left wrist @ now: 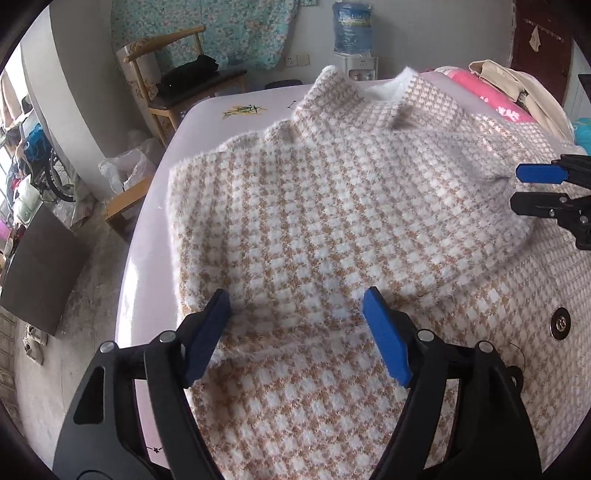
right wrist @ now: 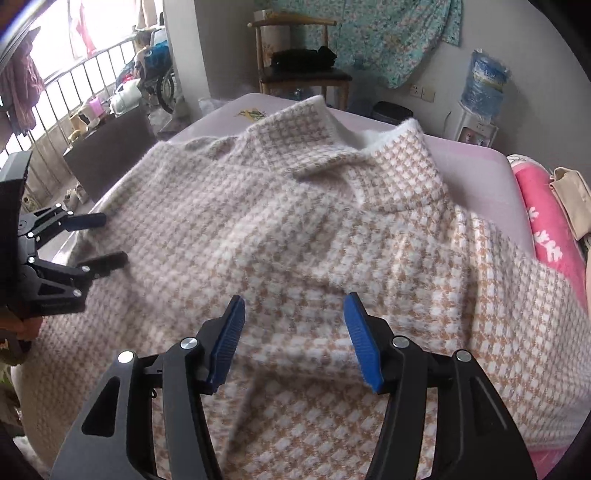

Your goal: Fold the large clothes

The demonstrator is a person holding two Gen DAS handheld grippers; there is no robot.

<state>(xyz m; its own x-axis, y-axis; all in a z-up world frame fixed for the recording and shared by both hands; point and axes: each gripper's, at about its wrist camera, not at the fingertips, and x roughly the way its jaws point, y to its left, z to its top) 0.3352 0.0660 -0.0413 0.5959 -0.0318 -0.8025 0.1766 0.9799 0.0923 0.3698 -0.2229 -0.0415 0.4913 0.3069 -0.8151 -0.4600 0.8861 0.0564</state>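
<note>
A large fuzzy coat (left wrist: 332, 206) in a white and tan houndstooth check lies spread on a pale pink table (left wrist: 147, 236), with its collar at the far end and one side folded over the body. It also fills the right wrist view (right wrist: 295, 236). A metal snap button (left wrist: 560, 323) shows on its right part. My left gripper (left wrist: 297, 306) is open and empty, just above the coat's near left part. My right gripper (right wrist: 293, 310) is open and empty above the coat's middle. It also shows at the right edge of the left wrist view (left wrist: 515, 188).
A pink patterned cloth (right wrist: 543, 229) and a beige garment (left wrist: 517, 88) lie at the table's right side. A wooden chair (left wrist: 177, 85) with dark clothes, a water dispenser (left wrist: 352, 33) and a dark box (left wrist: 40, 266) stand beyond the table. A stool (left wrist: 125, 199) sits by its left edge.
</note>
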